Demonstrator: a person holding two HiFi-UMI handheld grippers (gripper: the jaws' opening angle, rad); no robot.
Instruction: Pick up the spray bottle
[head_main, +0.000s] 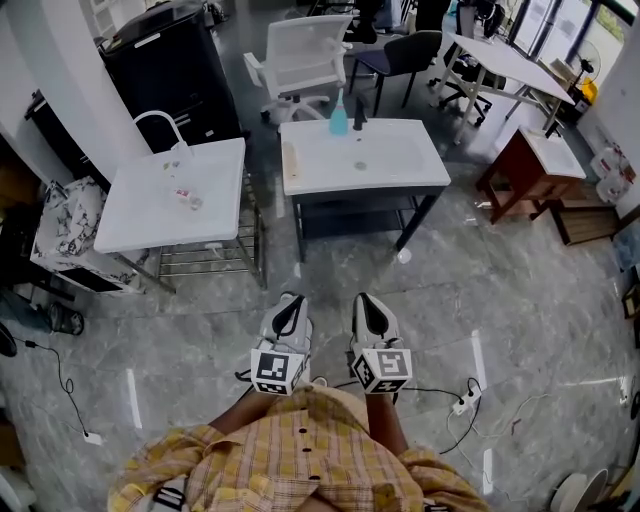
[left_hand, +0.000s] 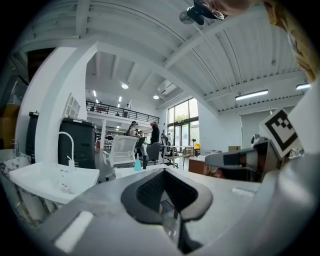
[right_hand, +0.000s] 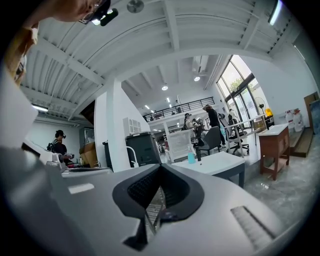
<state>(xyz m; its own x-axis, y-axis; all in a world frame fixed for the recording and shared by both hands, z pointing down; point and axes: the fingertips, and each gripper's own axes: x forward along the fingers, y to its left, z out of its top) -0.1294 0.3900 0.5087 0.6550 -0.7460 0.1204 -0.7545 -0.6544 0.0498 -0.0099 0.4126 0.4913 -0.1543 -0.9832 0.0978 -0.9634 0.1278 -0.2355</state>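
Observation:
The spray bottle (head_main: 339, 117) is light blue and stands upright at the back edge of a white basin-top table (head_main: 400, 175) in the middle of the room. It shows small and far off in the left gripper view (left_hand: 137, 164) and in the right gripper view (right_hand: 191, 156). My left gripper (head_main: 290, 310) and right gripper (head_main: 368, 308) are held side by side close to my body, over the grey floor and well short of that table. Both point towards it, jaws together, with nothing between them (left_hand: 167, 195) (right_hand: 157, 195).
A second white basin table (head_main: 130, 215) with a curved tap stands left, a wire rack (head_main: 215, 255) beside it. A black cabinet (head_main: 165, 60) and a white chair (head_main: 300, 55) stand behind. A red-brown table (head_main: 520, 170) is right. A power strip (head_main: 462, 403) lies on the floor.

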